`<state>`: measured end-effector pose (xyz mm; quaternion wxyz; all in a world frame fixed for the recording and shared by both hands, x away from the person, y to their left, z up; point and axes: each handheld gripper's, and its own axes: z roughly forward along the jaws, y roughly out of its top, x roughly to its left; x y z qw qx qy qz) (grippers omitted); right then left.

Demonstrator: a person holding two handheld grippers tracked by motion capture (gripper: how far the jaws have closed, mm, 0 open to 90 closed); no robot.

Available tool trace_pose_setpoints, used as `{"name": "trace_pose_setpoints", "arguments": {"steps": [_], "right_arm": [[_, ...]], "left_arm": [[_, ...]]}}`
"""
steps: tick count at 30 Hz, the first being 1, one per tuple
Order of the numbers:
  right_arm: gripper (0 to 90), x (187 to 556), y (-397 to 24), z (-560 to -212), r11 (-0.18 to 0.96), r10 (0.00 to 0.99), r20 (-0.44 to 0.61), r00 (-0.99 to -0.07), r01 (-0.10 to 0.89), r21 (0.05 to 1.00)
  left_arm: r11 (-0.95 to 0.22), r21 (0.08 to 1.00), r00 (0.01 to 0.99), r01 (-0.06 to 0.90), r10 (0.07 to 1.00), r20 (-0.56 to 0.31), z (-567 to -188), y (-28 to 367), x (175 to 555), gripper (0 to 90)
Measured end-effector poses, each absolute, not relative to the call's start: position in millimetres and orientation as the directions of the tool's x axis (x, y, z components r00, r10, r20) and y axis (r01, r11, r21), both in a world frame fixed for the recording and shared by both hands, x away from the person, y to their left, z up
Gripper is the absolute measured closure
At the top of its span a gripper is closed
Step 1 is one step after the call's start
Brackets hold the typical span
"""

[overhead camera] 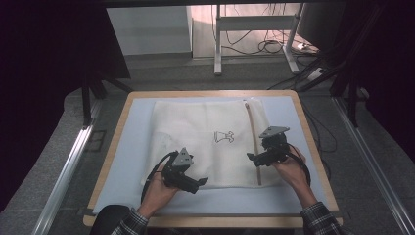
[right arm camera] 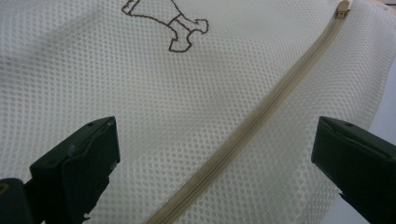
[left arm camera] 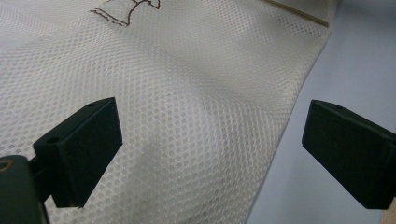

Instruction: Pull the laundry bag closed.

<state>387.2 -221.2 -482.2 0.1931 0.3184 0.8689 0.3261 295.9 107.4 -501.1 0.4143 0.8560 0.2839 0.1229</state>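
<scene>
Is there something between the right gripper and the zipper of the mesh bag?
Nothing visible. The right gripper is open right above the mesh bag, and the zipper runs uncovered between its jaws.

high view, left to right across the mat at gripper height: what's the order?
Blue mat → left gripper → mesh laundry bag → embroidered figure → zipper → right gripper → table's wooden edge.
</scene>
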Motion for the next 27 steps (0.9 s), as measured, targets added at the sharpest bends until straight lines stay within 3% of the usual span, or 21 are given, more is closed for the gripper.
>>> {"name": "trace_pose_setpoints", "arguments": {"steps": [27], "right_arm": [[2.0,347,-237,-480,0.601,0.652,-0.127,-0.748,0.407,0.688]], "left_arm": [[-0.501,0.771,0.778,0.395,0.629,0.010,-504,134,280,4.2]]}}
